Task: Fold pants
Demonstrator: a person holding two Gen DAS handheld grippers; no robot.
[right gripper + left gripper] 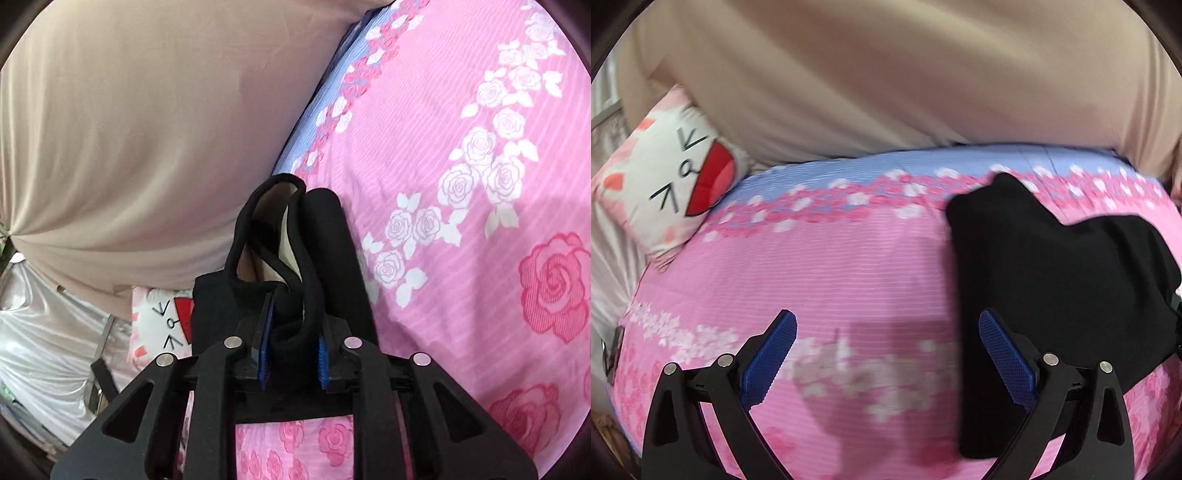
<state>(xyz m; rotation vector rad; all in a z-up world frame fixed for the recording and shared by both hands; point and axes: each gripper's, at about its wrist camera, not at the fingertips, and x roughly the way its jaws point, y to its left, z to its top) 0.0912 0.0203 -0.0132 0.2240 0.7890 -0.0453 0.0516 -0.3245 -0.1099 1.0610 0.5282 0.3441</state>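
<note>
Black pants (1052,295) are lying bunched on the pink rose-print bedsheet (831,266), to the right of the left gripper (886,354), whose jaws are standing wide open with nothing between them. Over in the right wrist view, the right gripper (293,354) is pinching a thick fold of the pants (295,258) between its blue pads. Beige fabric (868,81) is looming behind, and a cartoon-face pillow (665,184) is sitting at the bed's edge.

A home bedroom: a bed with a pink rose-printed sheet (461,229) and a cat-face pillow (665,184).
</note>
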